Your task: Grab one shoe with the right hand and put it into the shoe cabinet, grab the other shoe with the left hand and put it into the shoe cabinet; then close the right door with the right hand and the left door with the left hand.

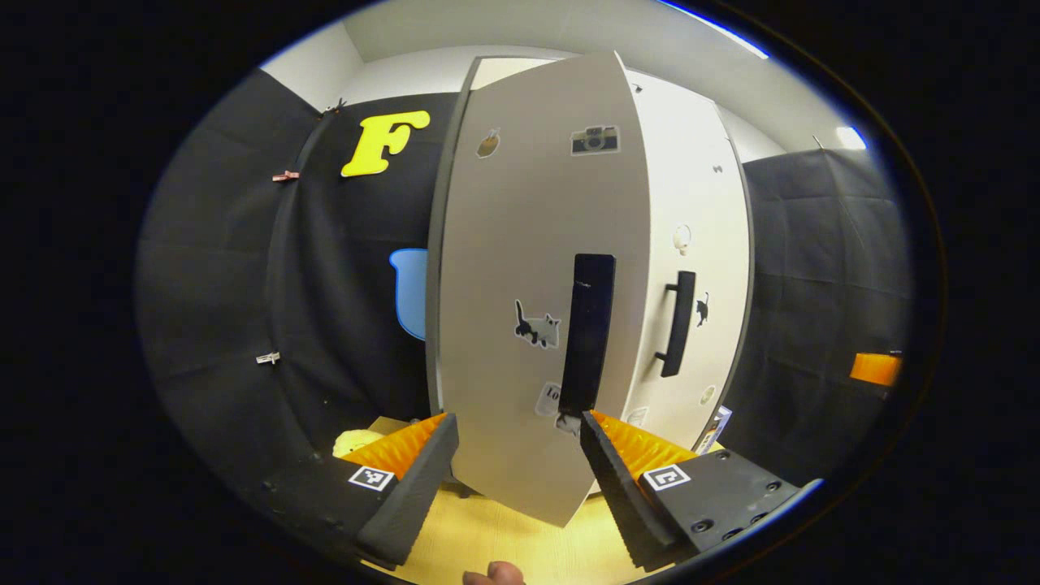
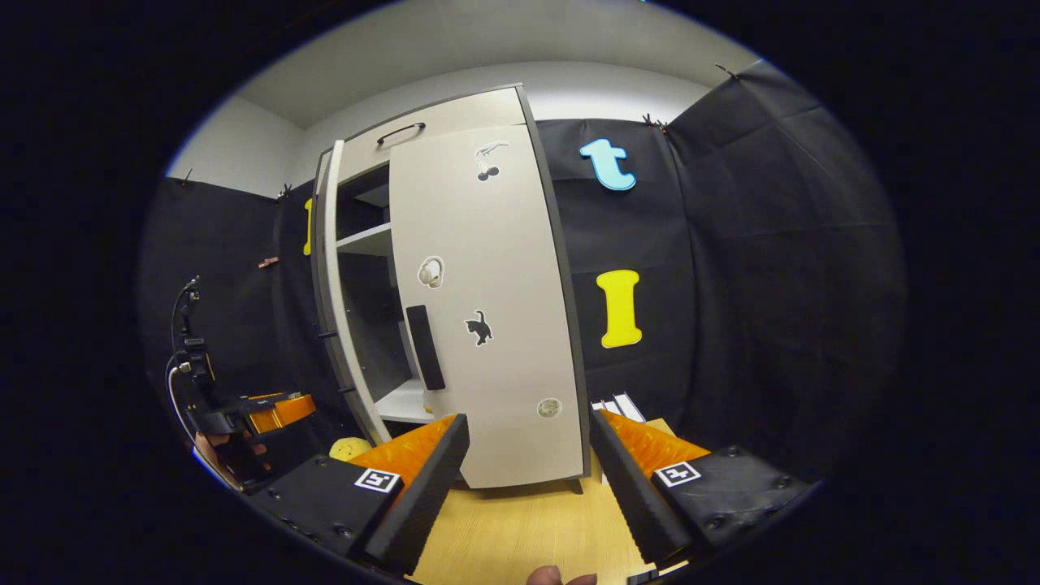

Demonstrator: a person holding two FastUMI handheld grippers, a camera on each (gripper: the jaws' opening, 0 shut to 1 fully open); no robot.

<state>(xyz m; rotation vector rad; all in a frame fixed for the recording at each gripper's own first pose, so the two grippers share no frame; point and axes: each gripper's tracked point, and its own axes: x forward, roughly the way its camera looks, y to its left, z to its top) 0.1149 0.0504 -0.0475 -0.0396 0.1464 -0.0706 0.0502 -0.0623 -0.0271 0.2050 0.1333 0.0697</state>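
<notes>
The white shoe cabinet [image 2: 487, 276] stands on a wooden floor. Its right door [image 2: 496, 366] is shut, with a black handle [image 2: 425, 345]. The left door [image 1: 528, 284] stands partly open; its black handle [image 1: 589, 333] is just above my left gripper [image 1: 516, 455], which is open with the door's lower edge between its fingers. In the right gripper view the left door [image 2: 337, 301] is edge-on and bare shelves [image 2: 370, 240] show behind it. My right gripper [image 2: 528, 463] is open and holds nothing, a little in front of the shut door. I cannot make out shoes inside.
A pale yellow soft thing [image 2: 351, 447] lies on the floor by the open door's foot, also seen as a yellow thing [image 1: 357, 443] left of the door. A hand holds the left gripper [image 2: 260, 414] at the lower left. Black cloth walls surround the cabinet.
</notes>
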